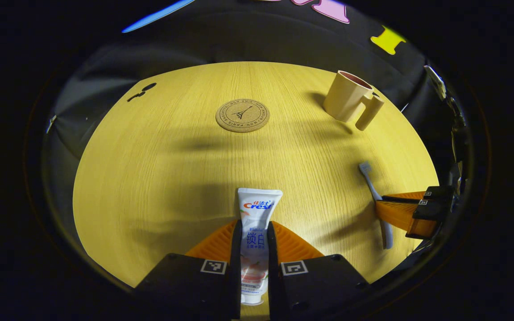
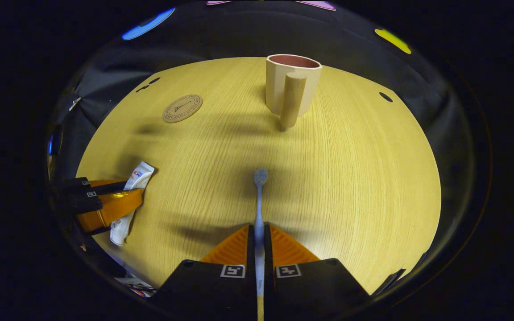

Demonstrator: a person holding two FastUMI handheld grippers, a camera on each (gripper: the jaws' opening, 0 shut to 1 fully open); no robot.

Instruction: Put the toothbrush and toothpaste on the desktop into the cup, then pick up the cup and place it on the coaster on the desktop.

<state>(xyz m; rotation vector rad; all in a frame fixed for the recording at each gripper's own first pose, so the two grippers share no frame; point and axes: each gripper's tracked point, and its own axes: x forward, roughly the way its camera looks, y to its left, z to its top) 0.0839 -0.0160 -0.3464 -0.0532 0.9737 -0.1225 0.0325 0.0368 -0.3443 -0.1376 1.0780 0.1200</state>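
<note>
Lying on a yellow wood-grain table, toothpaste is clamped by left gripper, toothbrush by right gripper; cup at upper centre.

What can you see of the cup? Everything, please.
The cup is beige, matte, plastic-looking, faceted, with a reddish-pink inside that looks empty. A thick cylindrical handle runs down its side, facing the right gripper's camera. It stands upright on the wooden tabletop, toward the far edge, apart from the coaster. Nothing else touches it; neither gripper is near it.
</note>
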